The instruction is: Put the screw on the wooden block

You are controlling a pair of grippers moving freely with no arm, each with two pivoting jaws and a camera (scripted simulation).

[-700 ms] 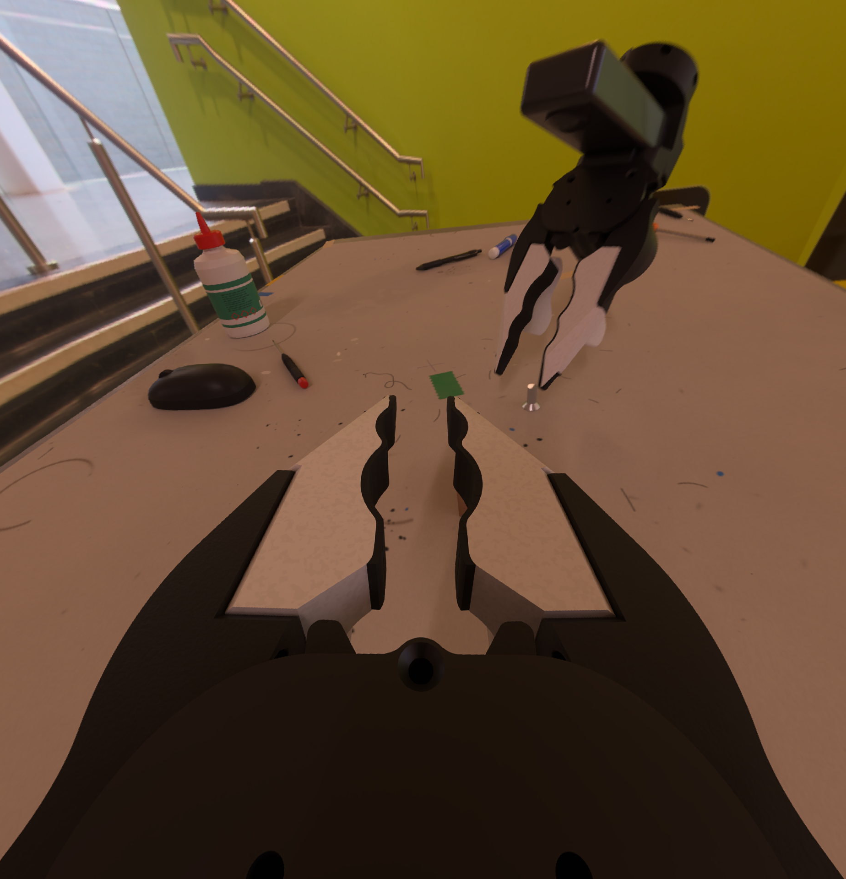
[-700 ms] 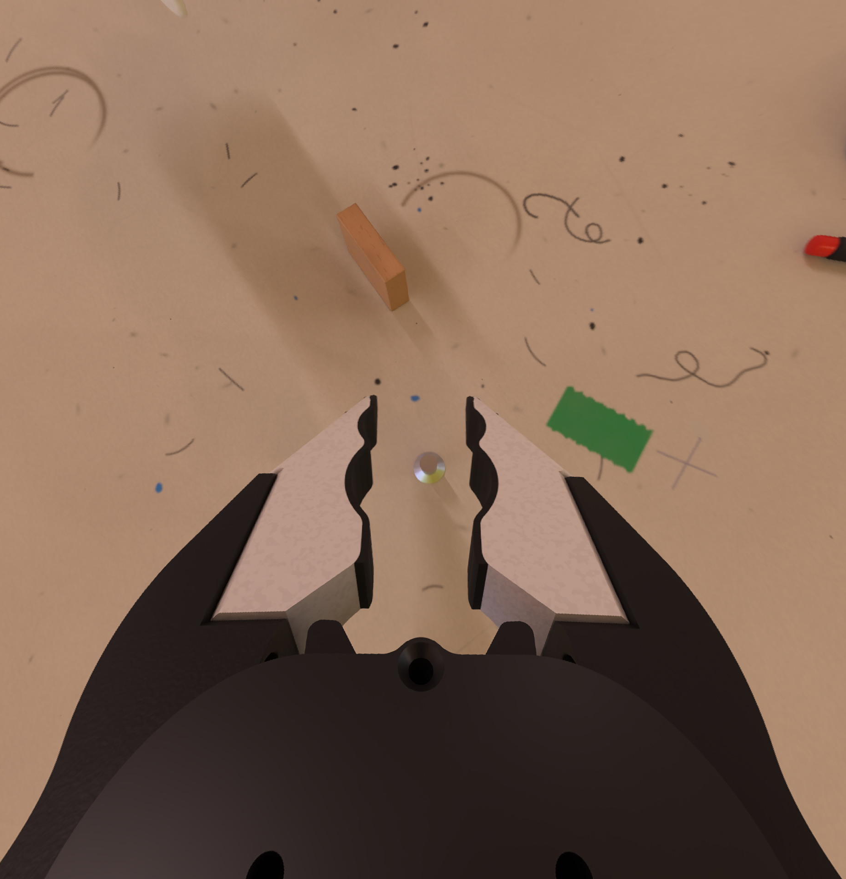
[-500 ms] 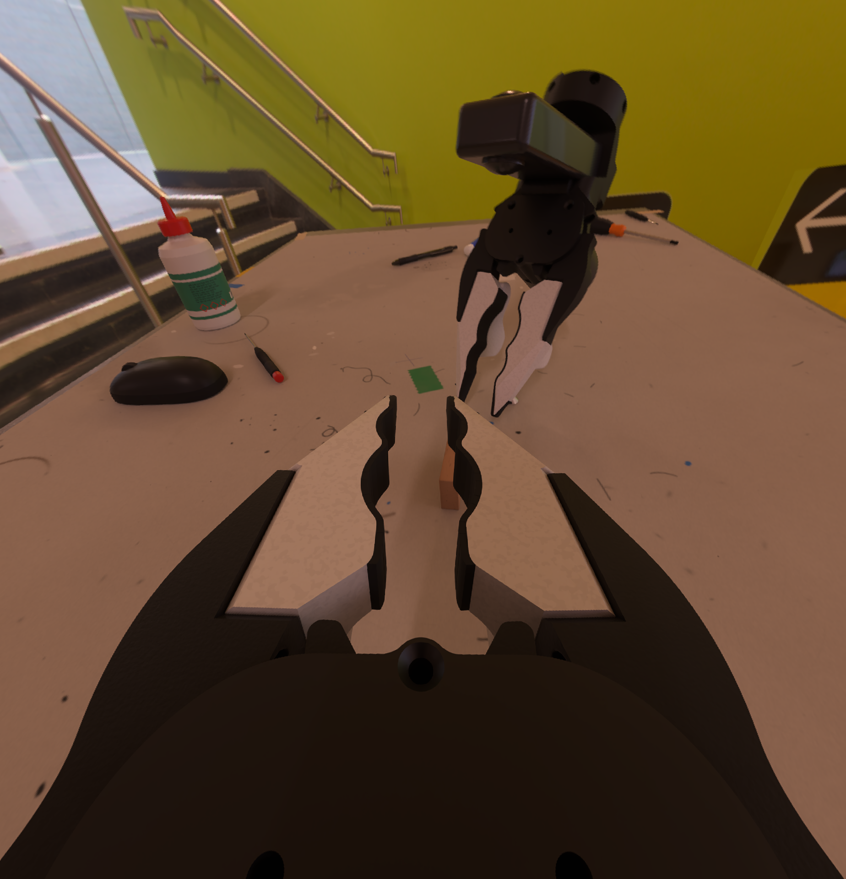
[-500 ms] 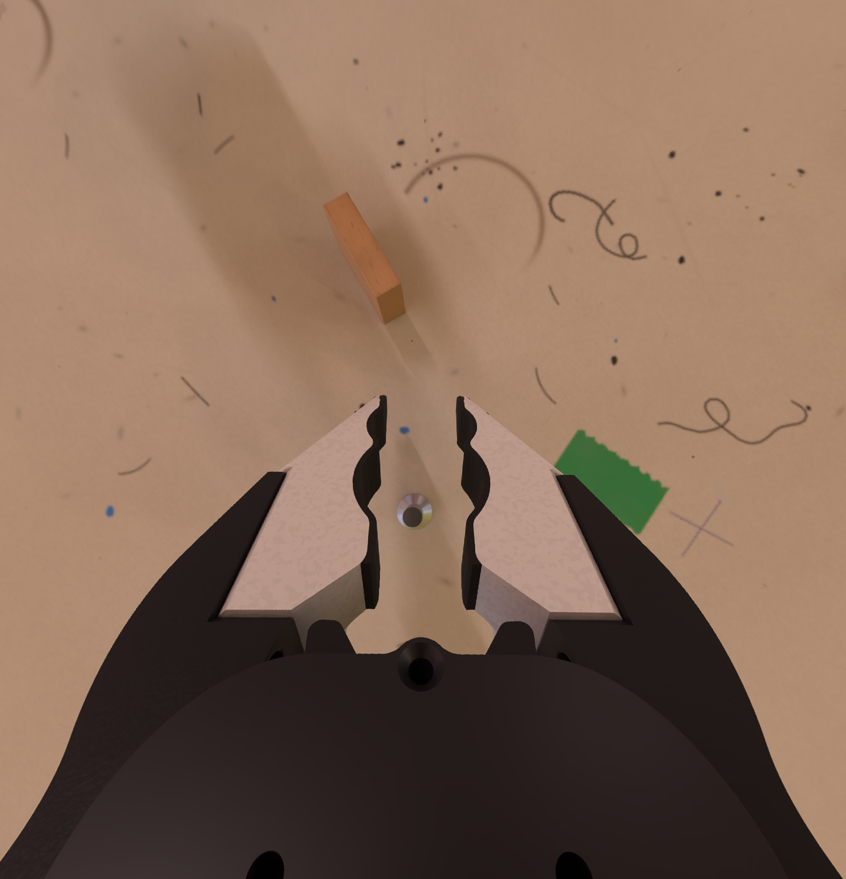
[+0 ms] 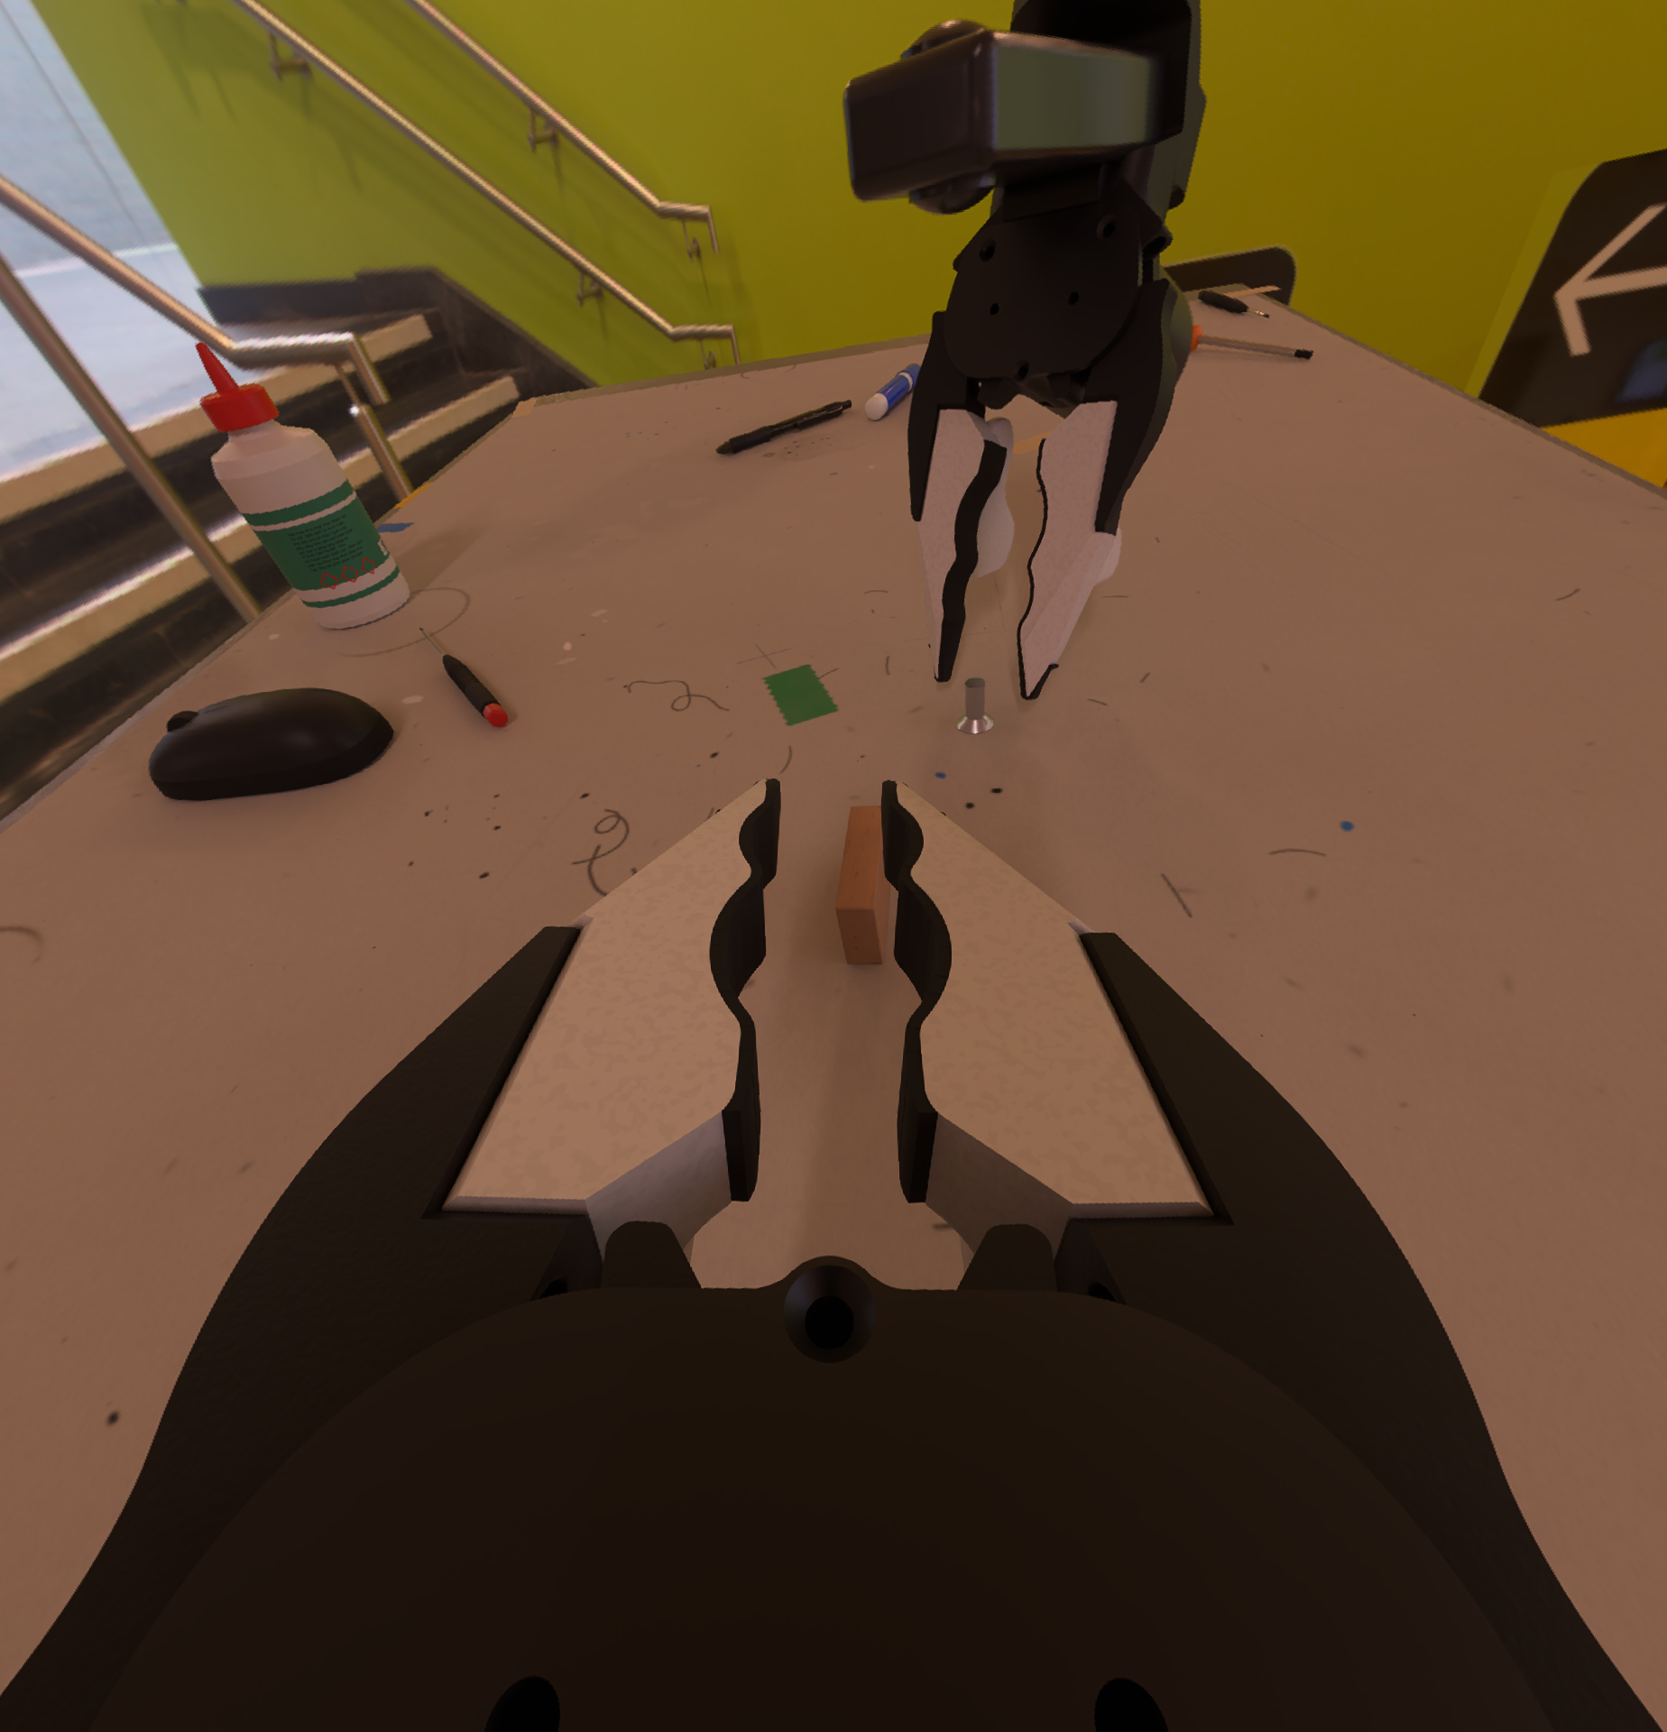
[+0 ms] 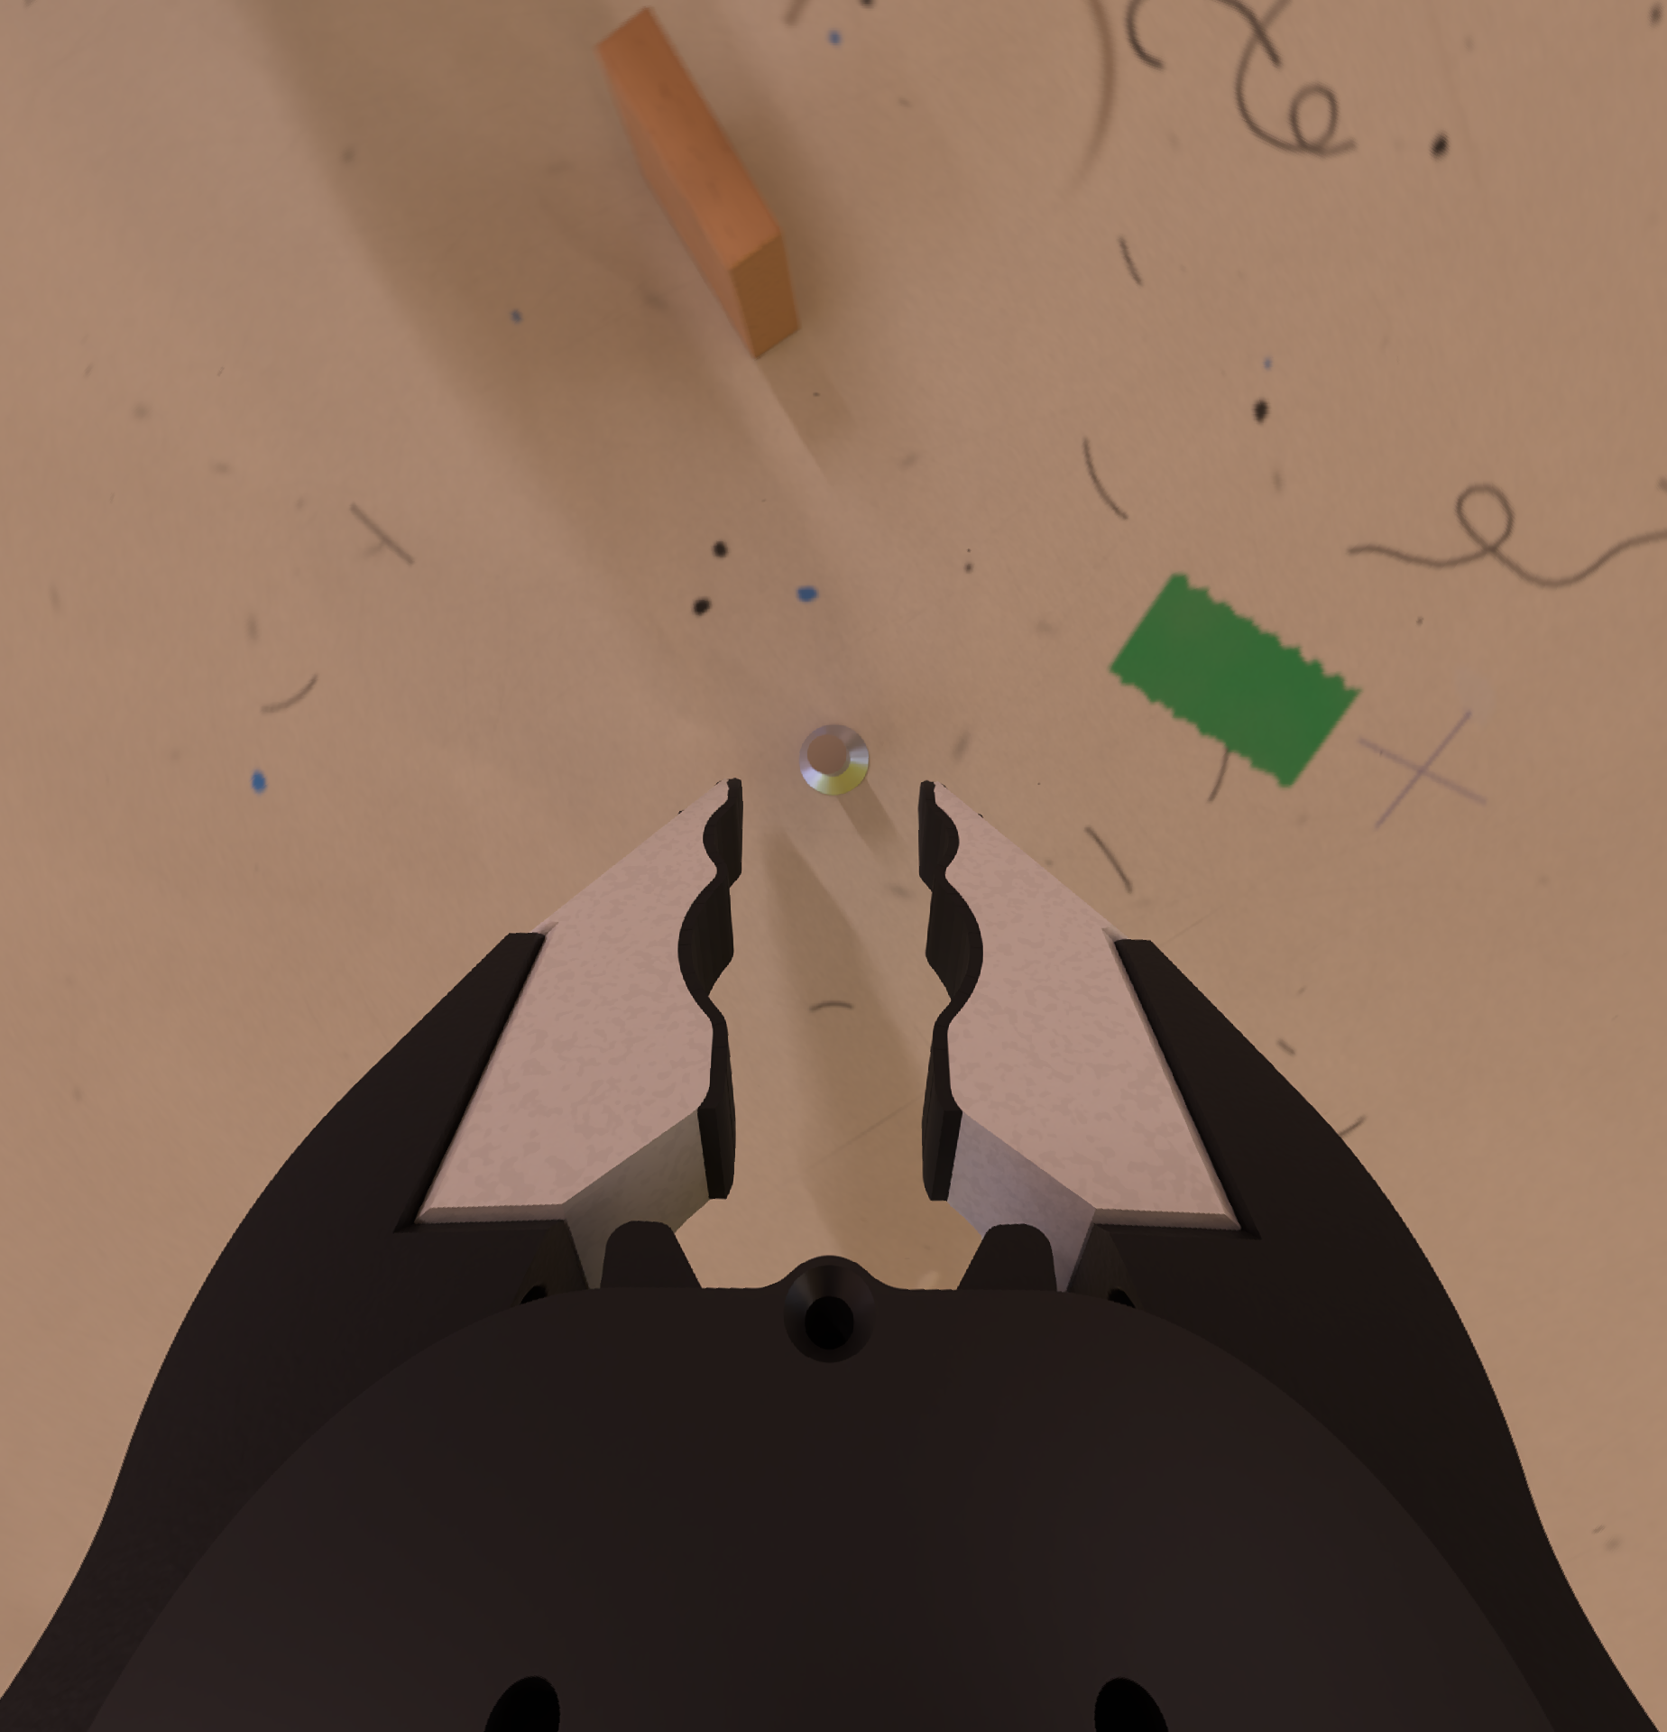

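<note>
The wooden block (image 5: 860, 881) stands on edge on the table and shows between the fingers of my open left gripper (image 5: 830, 797), close to the right finger. The small metal screw (image 5: 974, 708) stands head down on the table just beyond the block. My right gripper (image 5: 994, 675) is open and empty, pointing down with its tips just behind and above the screw. In the right wrist view the screw (image 6: 833, 757) lies just past the tips of my right gripper (image 6: 830, 787), and the block (image 6: 699, 178) lies farther ahead to the left.
A green patch (image 5: 800, 694) is stuck on the table (image 5: 1373, 843) left of the screw; it also shows in the right wrist view (image 6: 1233, 679). A black mouse (image 5: 267, 740), a glue bottle (image 5: 296, 506) and a red-tipped screwdriver (image 5: 474, 689) lie at the left edge. A black pen (image 5: 783, 426) and a marker (image 5: 891, 389) lie at the back.
My left gripper has moved forward, so the block now shows between its fingers. My right gripper has drawn back; the screw was between its fingers and is now just past the tips.
</note>
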